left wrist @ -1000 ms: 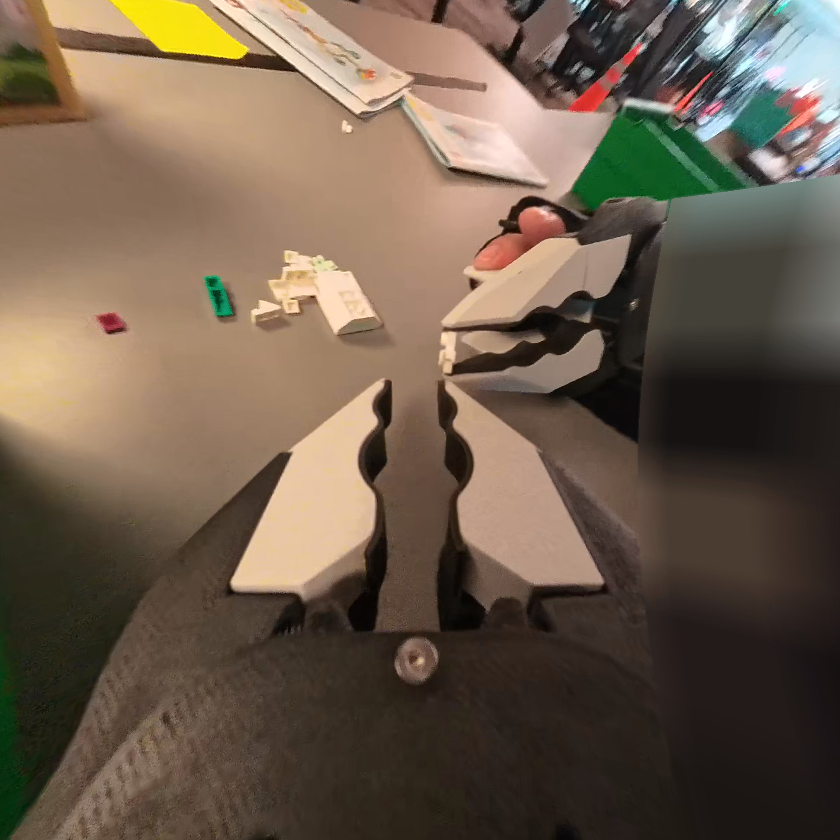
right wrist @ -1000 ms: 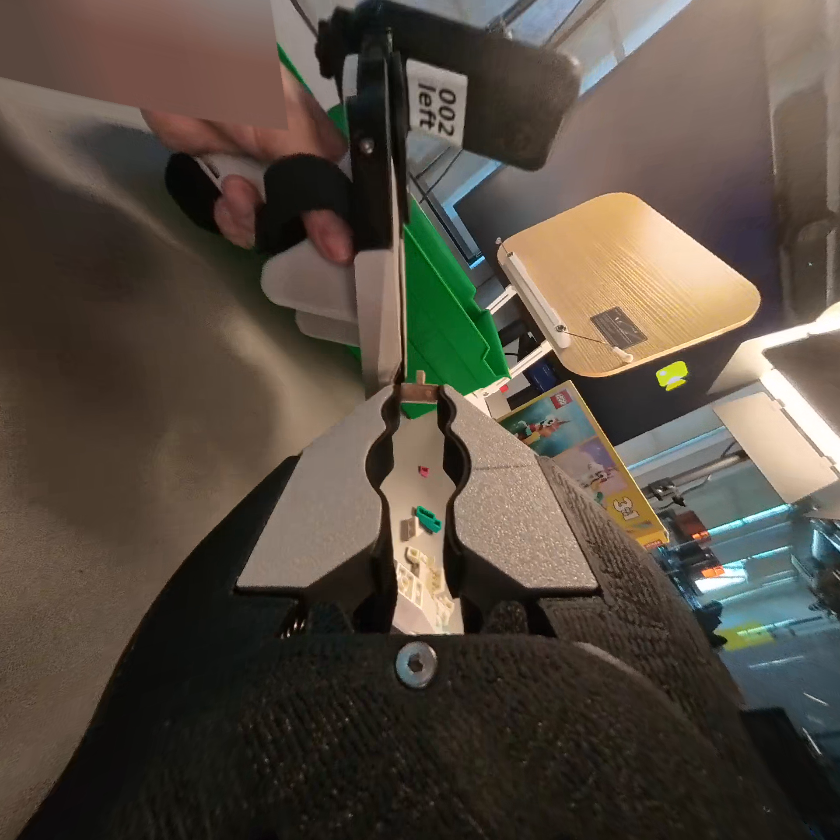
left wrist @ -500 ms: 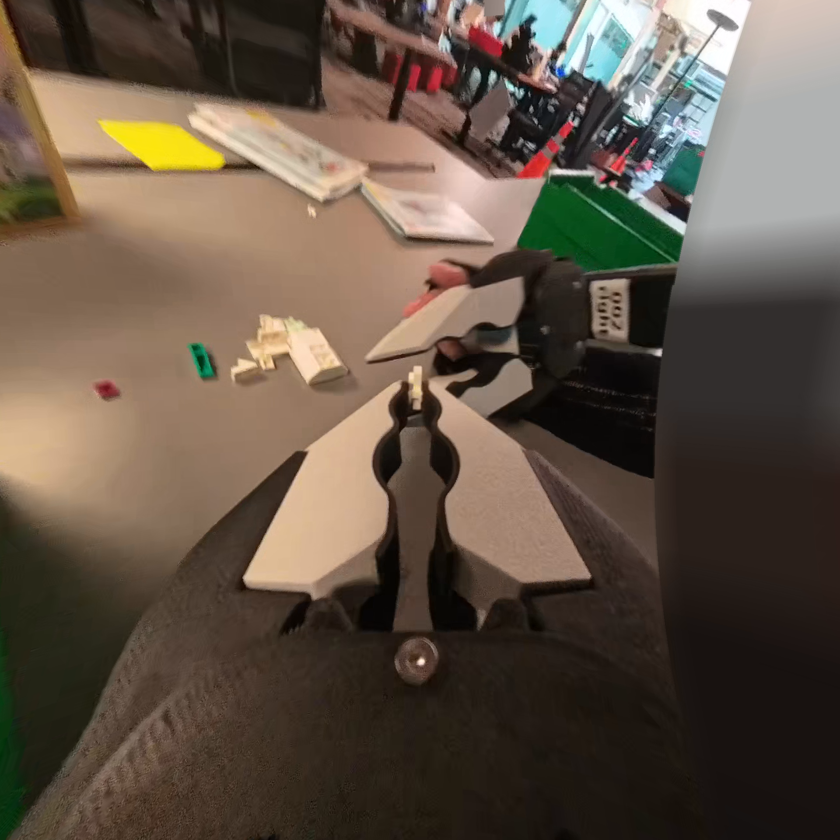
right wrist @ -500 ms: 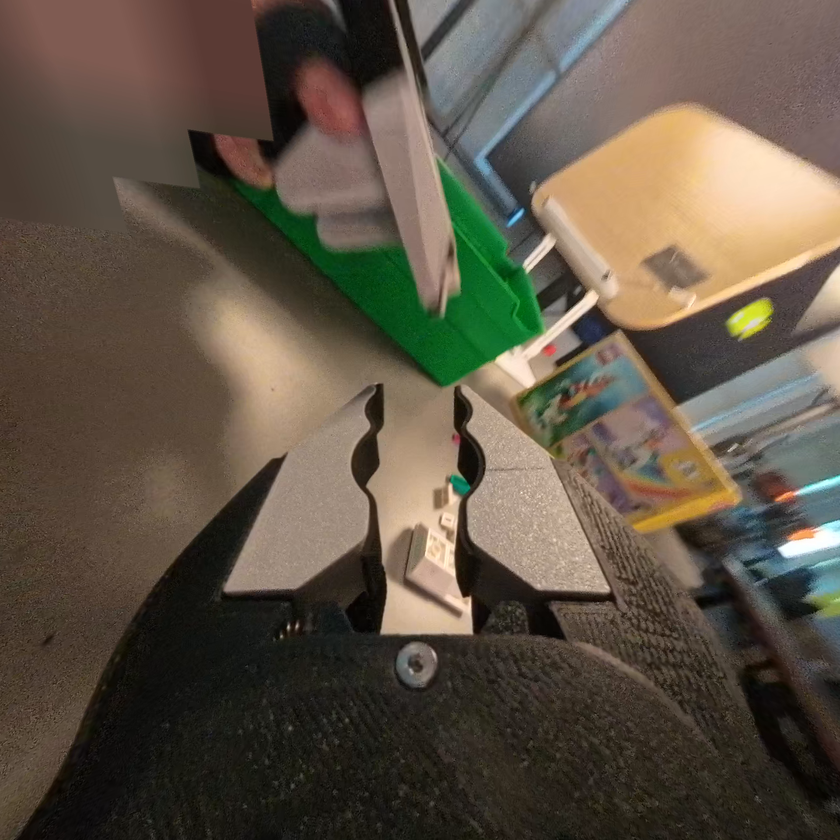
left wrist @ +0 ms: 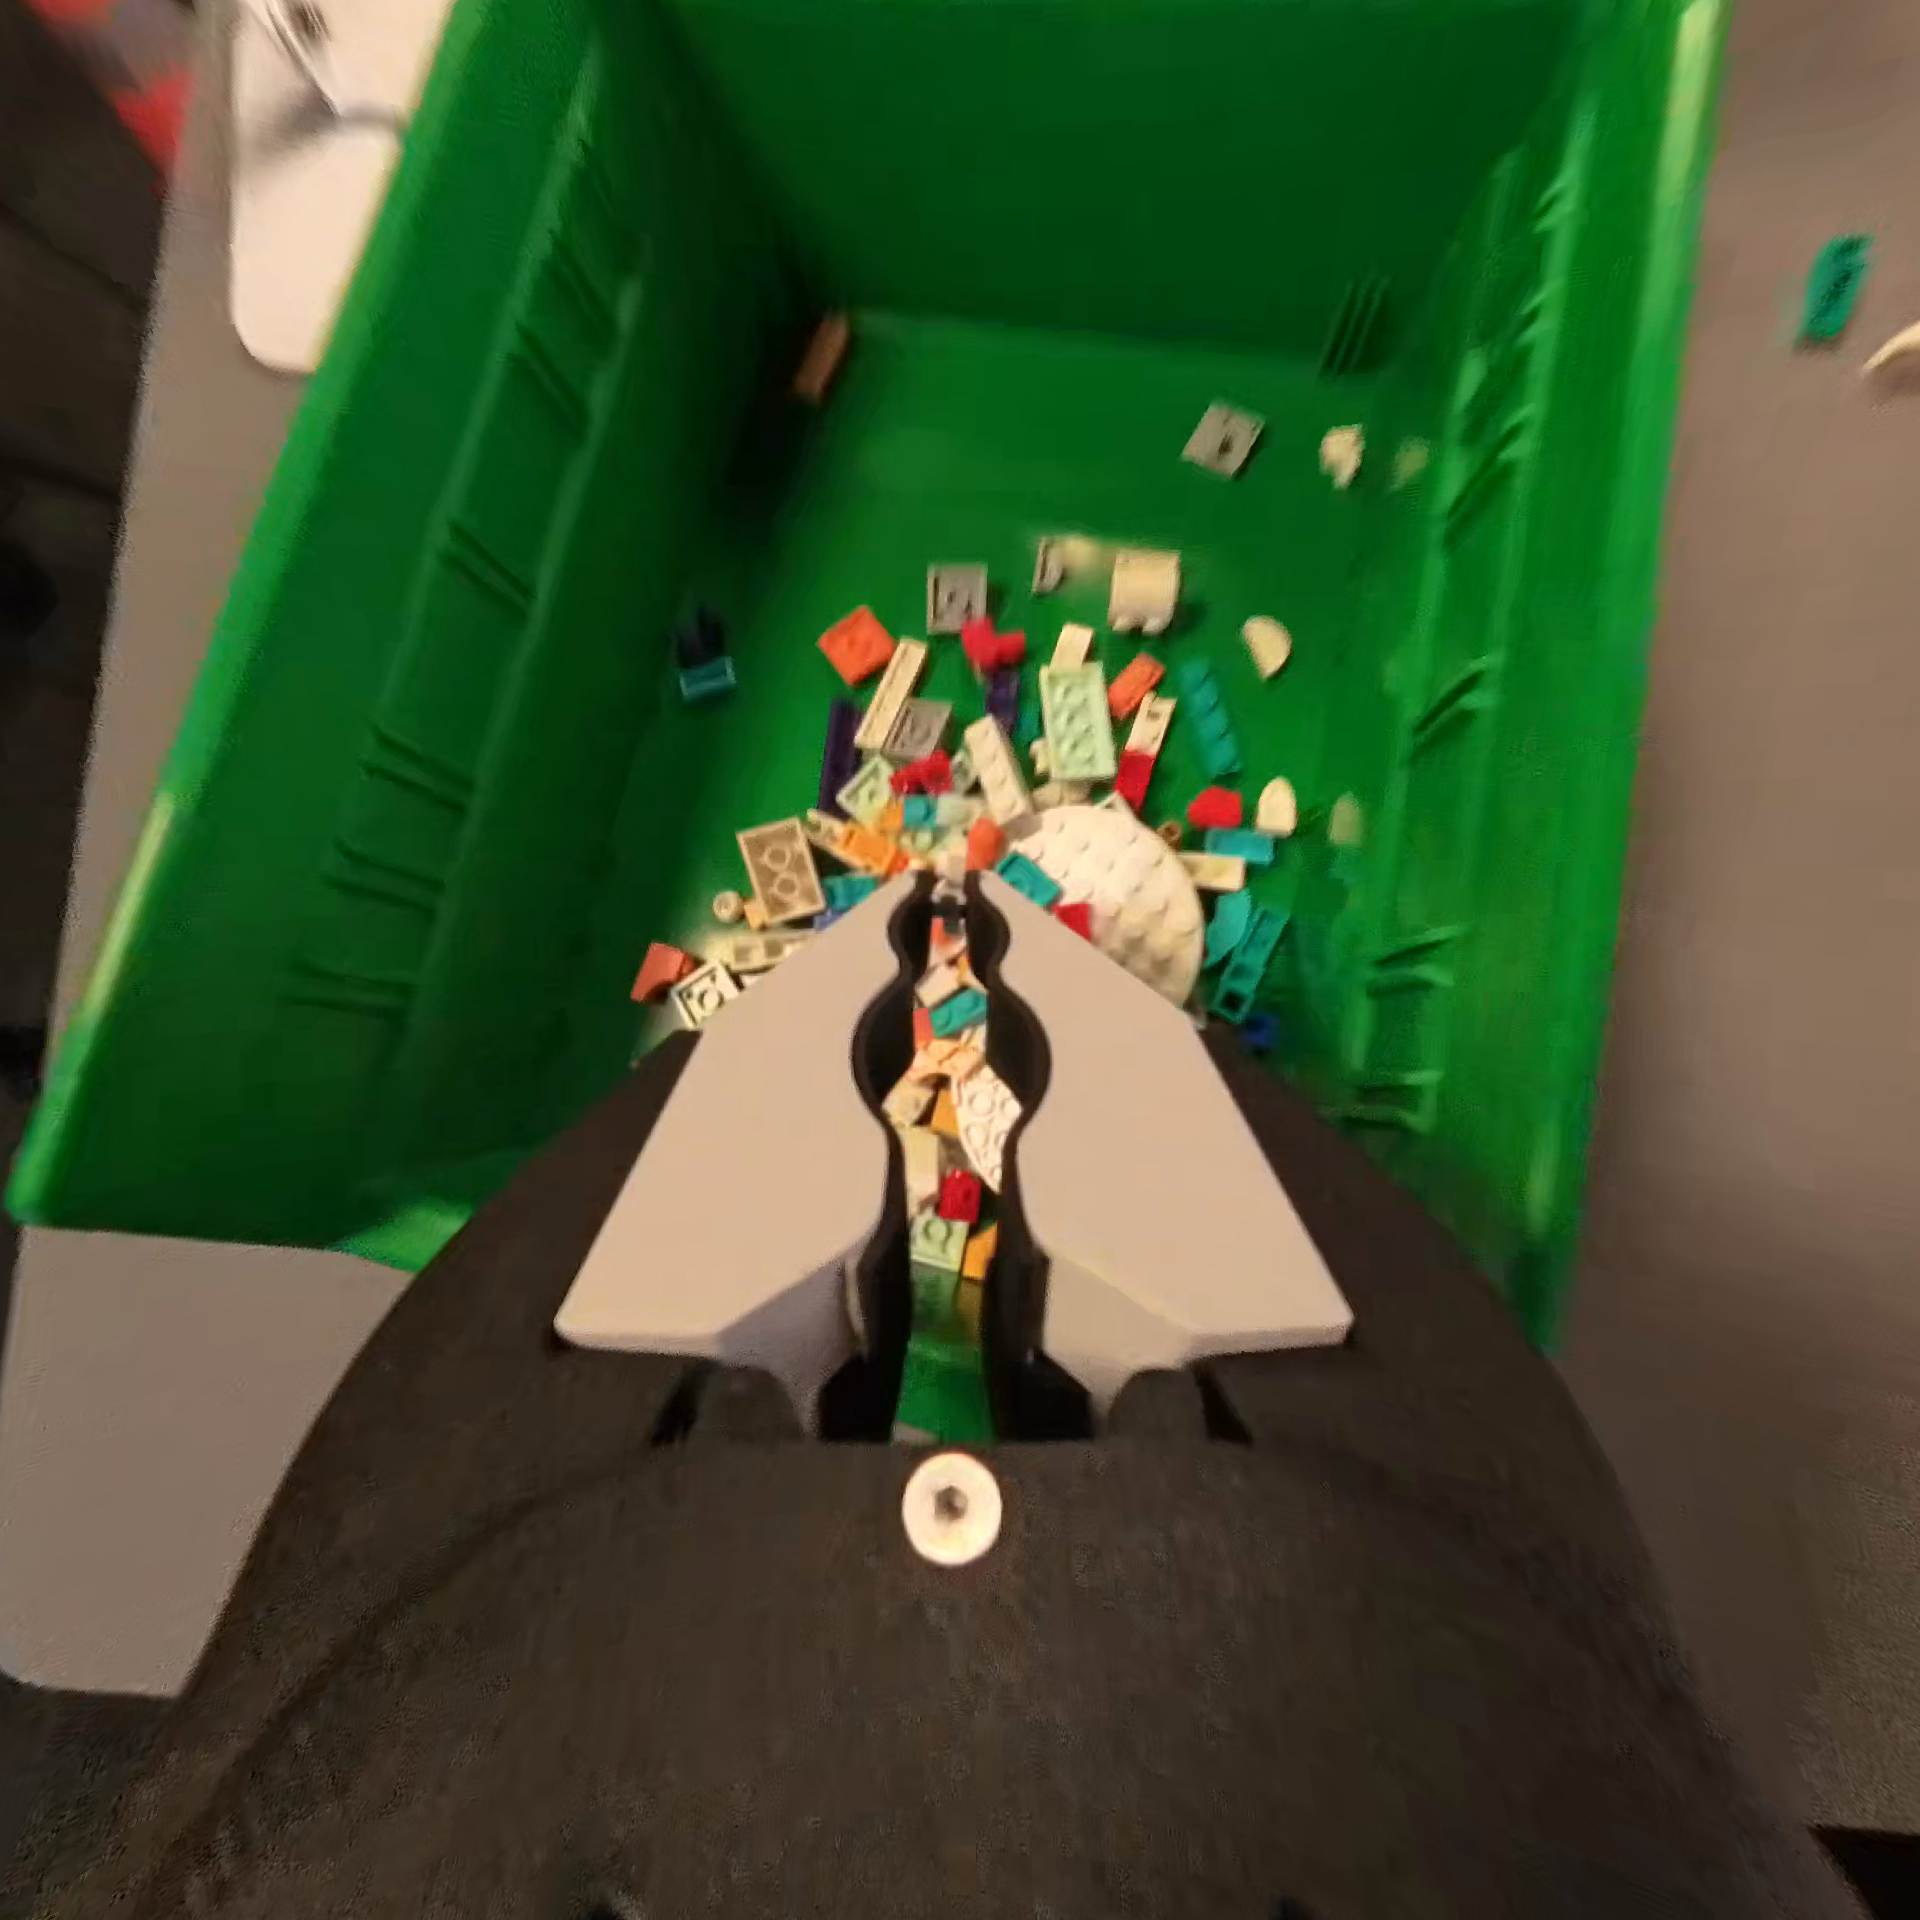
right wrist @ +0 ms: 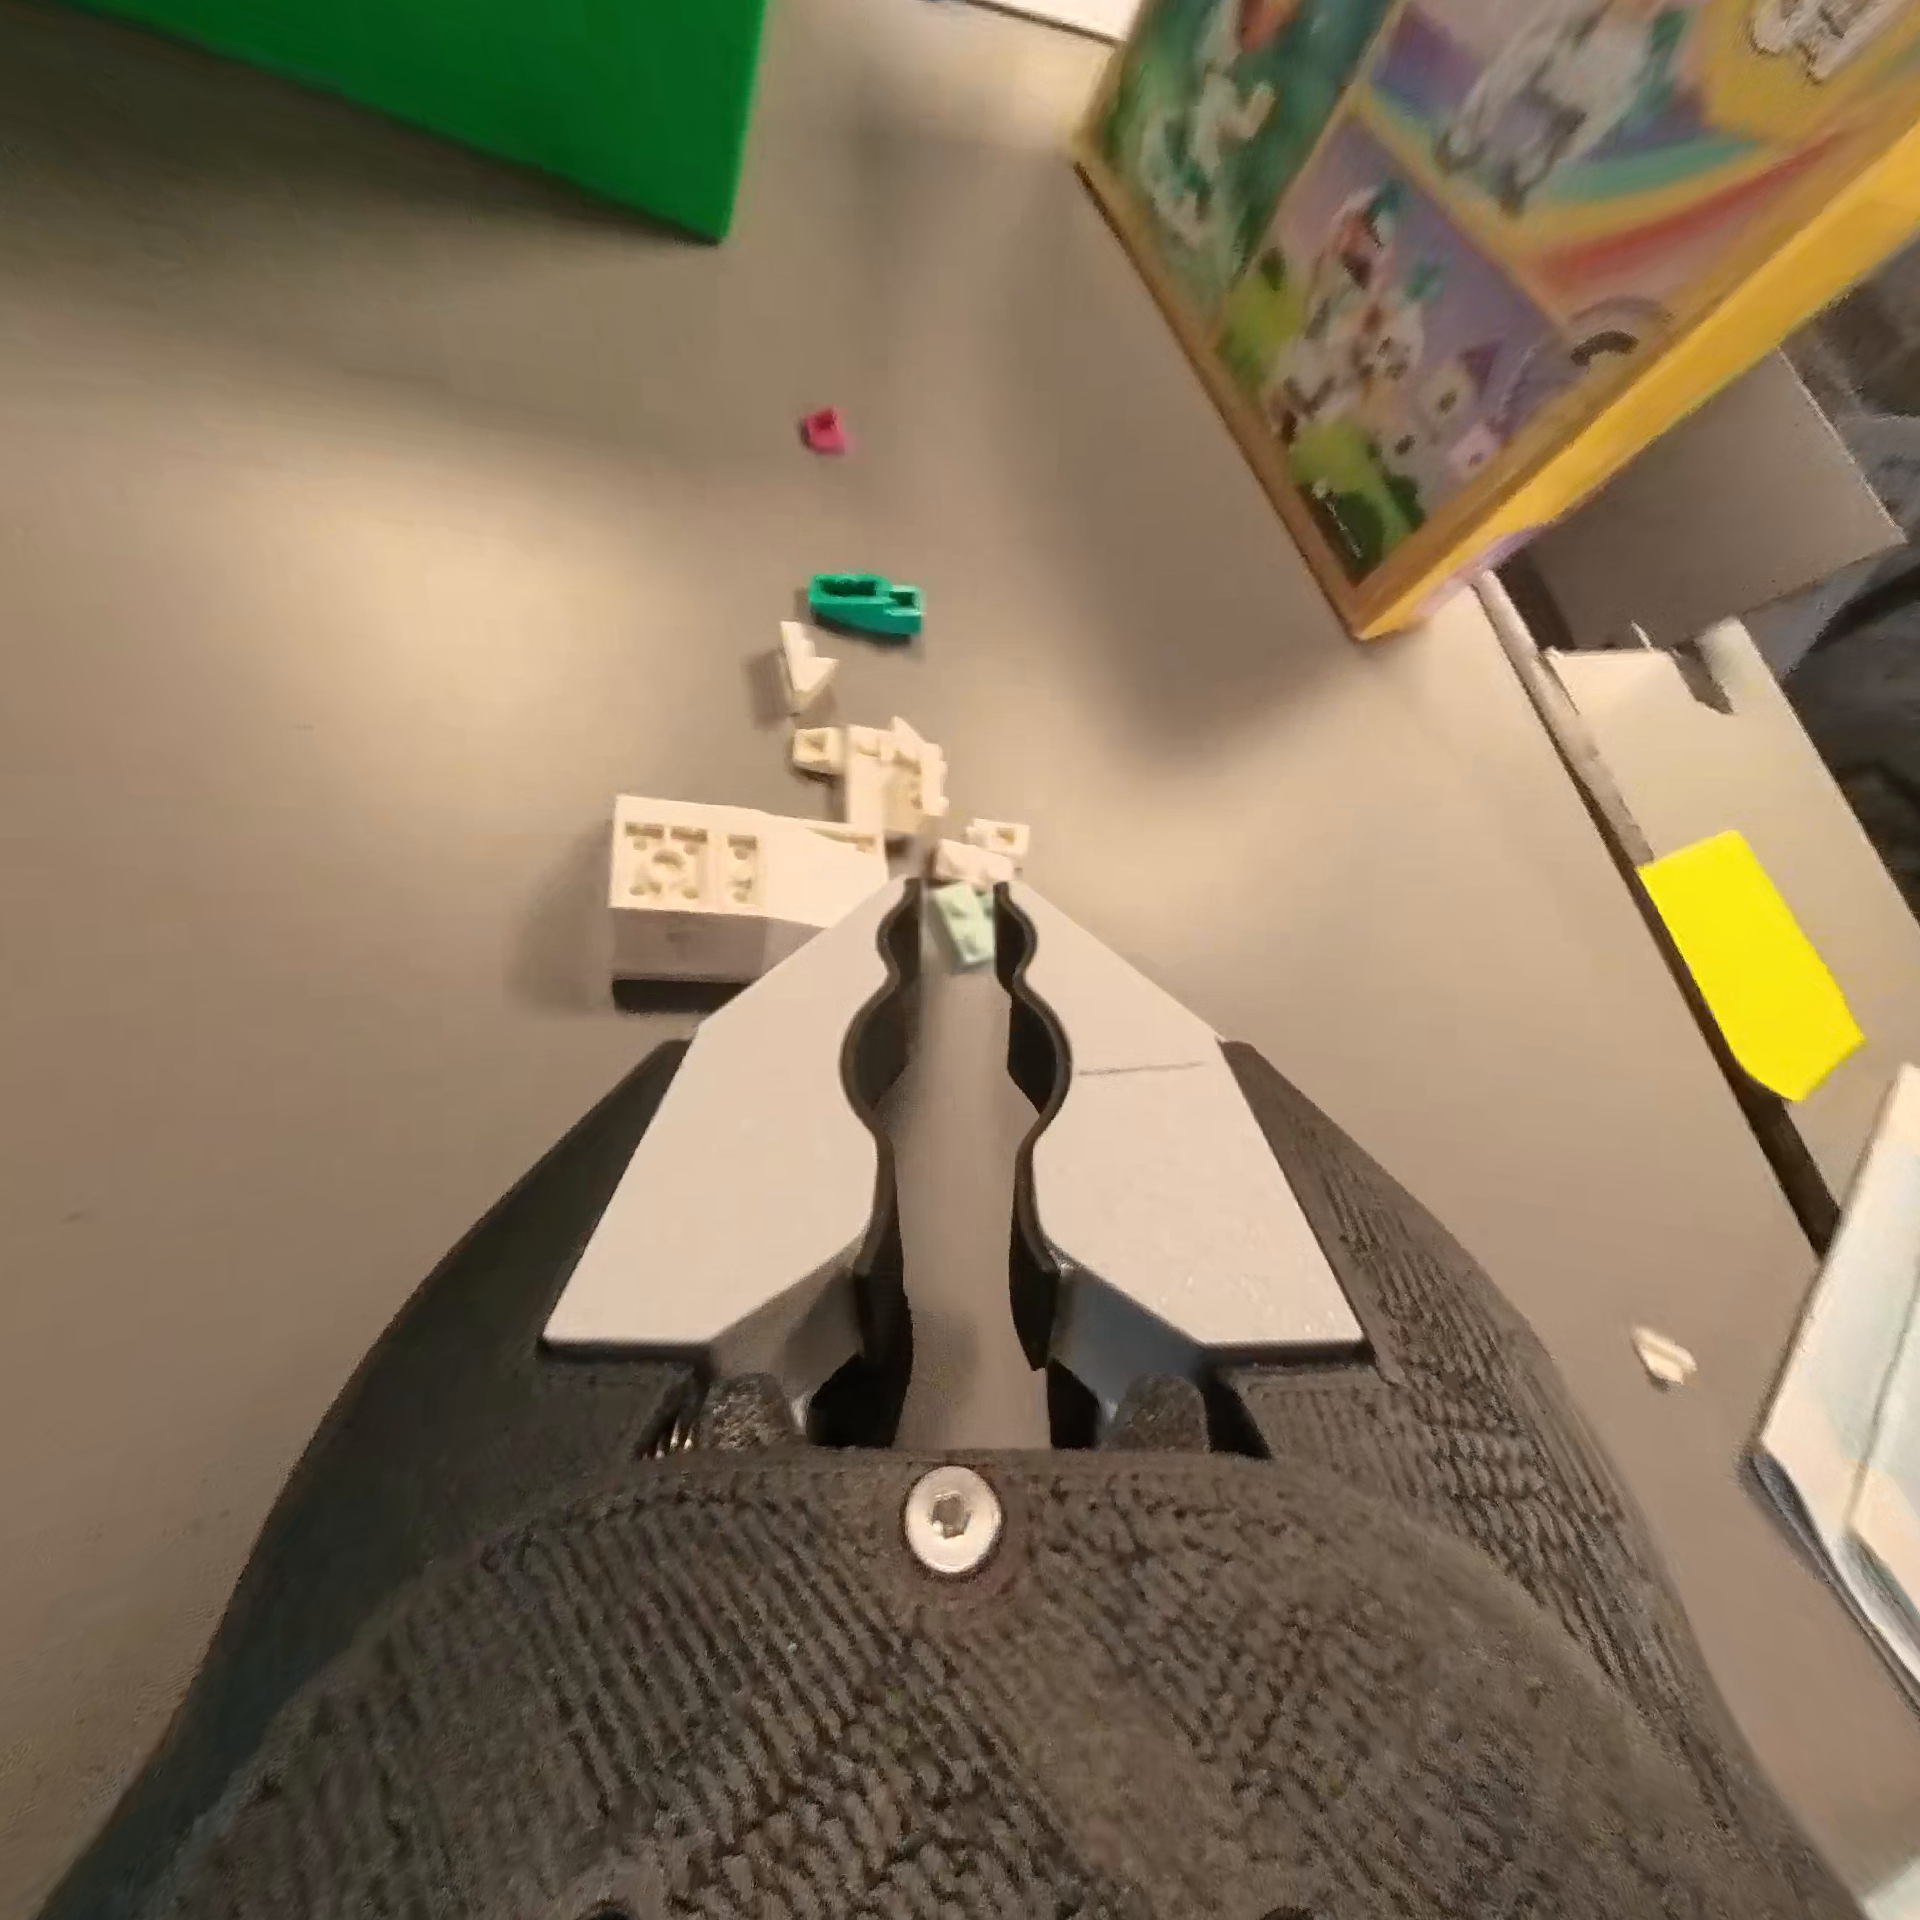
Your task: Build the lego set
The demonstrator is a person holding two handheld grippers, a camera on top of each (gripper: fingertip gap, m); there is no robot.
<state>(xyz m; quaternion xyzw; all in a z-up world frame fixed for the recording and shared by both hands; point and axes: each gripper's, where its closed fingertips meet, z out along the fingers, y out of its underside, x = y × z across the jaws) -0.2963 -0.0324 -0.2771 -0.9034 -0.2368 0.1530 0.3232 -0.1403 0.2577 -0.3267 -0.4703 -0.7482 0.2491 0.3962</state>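
My left gripper (left wrist: pixel 948 883) hangs over an open green bin (left wrist: pixel 520 727) and is shut on a tiny pale piece at its tips; blur hides the piece's shape. Below it lies a heap of mixed coloured bricks (left wrist: pixel 1070 727) and a white round plate (left wrist: pixel 1112 883). My right gripper (right wrist: pixel 958 886) is low over the grey table at a cluster of small white pieces (right wrist: pixel 883 769). Its jaws have narrowed onto a pale green piece (right wrist: pixel 961 925). A large white sloped brick (right wrist: pixel 707 883) lies just to its left.
A teal piece (right wrist: pixel 862 605) and a magenta piece (right wrist: pixel 826 431) lie beyond the cluster. The green bin's corner (right wrist: pixel 520 83) is at the top left and a toy box (right wrist: pixel 1507 260) at the top right. A yellow sheet (right wrist: pixel 1745 956) and booklets (right wrist: pixel 1849 1403) lie at the right. Left tips to right tips: about 35 cm. Between my left fingertips and the white round plate (left wrist: pixel 1112 883) there is roughly 5 cm.
The left gripper closed on the small white piece held by the right gripper, then swung over the green bin. The right gripper let go, dropped to the white cluster and narrowed its jaws.
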